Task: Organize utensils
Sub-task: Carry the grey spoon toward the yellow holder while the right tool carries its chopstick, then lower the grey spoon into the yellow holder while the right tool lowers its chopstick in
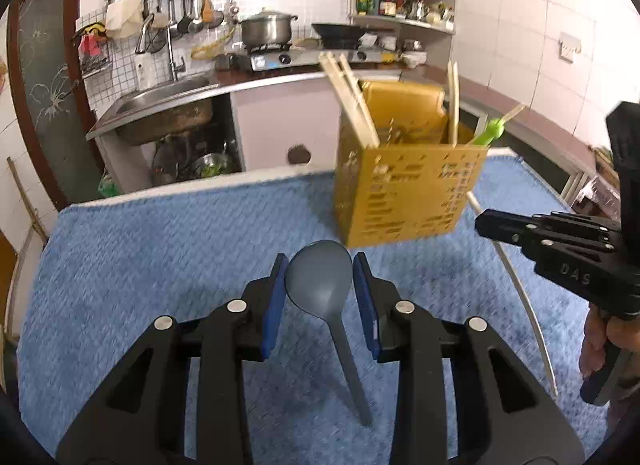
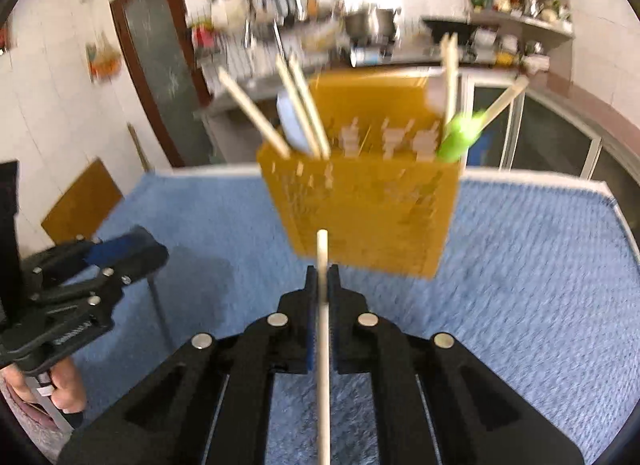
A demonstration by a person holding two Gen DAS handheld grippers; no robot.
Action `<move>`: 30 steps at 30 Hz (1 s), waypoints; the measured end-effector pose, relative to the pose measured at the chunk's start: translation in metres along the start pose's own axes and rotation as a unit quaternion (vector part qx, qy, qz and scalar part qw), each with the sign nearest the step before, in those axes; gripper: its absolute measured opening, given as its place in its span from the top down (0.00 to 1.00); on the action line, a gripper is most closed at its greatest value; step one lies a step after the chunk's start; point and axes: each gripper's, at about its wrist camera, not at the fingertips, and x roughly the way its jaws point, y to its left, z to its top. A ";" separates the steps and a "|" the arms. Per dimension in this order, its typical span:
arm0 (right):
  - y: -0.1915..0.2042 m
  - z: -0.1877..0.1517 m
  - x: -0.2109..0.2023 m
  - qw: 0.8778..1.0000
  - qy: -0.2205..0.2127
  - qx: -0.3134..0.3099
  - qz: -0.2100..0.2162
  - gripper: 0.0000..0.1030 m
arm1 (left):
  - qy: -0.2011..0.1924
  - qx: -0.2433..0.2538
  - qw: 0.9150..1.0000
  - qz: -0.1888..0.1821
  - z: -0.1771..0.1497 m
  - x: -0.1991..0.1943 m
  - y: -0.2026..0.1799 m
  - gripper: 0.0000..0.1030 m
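While the left tool [image 1: 320, 265] clamps a grey spoon [image 1: 320, 277], the right tool [image 2: 323, 277] pinches a chopstick [image 2: 323, 329].

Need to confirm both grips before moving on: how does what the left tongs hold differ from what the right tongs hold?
The left tongs hold a grey spoon; the right tongs hold a pale chopstick.
The spoon is gripped across its wide bowl, so the left jaws stand well apart; the thin chopstick leaves the right jaws nearly shut.
The spoon's handle trails back toward the camera; the chopstick's tip pokes forward past the pads.
Both face the yellow holder.
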 end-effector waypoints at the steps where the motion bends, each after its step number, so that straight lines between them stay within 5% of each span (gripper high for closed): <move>1: -0.002 0.001 -0.006 1.000 -0.015 0.000 0.002 0.95 | -0.004 0.002 1.000 -0.003 0.003 -0.002 -0.002 0.69; 5: -0.012 0.005 -0.030 0.997 -0.083 0.005 -0.004 0.95 | -0.016 0.007 1.000 -0.010 0.013 -0.007 -0.011 0.69; 10: -0.020 0.007 -0.034 0.993 -0.118 0.029 0.002 0.95 | -0.023 0.017 1.000 -0.011 0.017 -0.011 -0.019 0.69; 24: -0.030 -0.001 -0.044 0.991 -0.126 0.033 -0.004 0.95 | -0.029 0.026 0.999 -0.009 0.023 -0.018 -0.028 0.69; 30: -0.028 0.024 -0.065 0.984 -0.174 0.036 -0.024 0.95 | -0.056 0.037 0.998 -0.016 0.056 -0.031 -0.035 0.70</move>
